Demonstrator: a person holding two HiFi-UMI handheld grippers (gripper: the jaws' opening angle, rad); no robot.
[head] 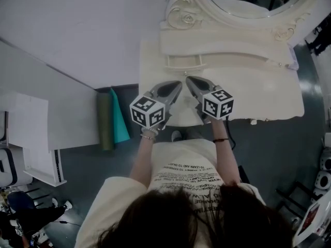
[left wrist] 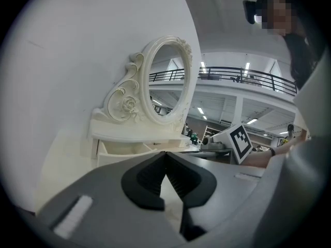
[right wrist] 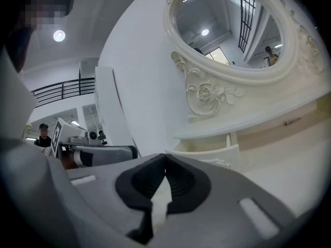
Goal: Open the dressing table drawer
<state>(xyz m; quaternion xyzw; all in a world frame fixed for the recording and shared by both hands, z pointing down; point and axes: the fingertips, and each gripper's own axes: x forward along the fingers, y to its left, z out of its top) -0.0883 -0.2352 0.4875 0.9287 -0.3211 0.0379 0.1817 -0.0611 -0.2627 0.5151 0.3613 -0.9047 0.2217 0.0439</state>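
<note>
Drawer (head: 184,61) stands pulled out, small, under mirror (head: 243,4) shelf at rear of desk (head: 258,92), left of middle. Left tongs (left wrist: 165,154) closed tip to tip, gripping nothing. Right tongs (right wrist: 165,157) likewise closed tip to tip, gripping nothing. Both hang side by side over desk's front edge, noses toward drawer, near it but apart. Rolled mats (head: 111,119) on floor left of desk.

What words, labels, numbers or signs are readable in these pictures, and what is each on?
Shirt: several lines of capital print, upside down in the head view, too small and blurred to read.
Marker cubes: black-and-white square patterns only, no letters or numbers.
Dressing table and mirror frame: no text.
</note>
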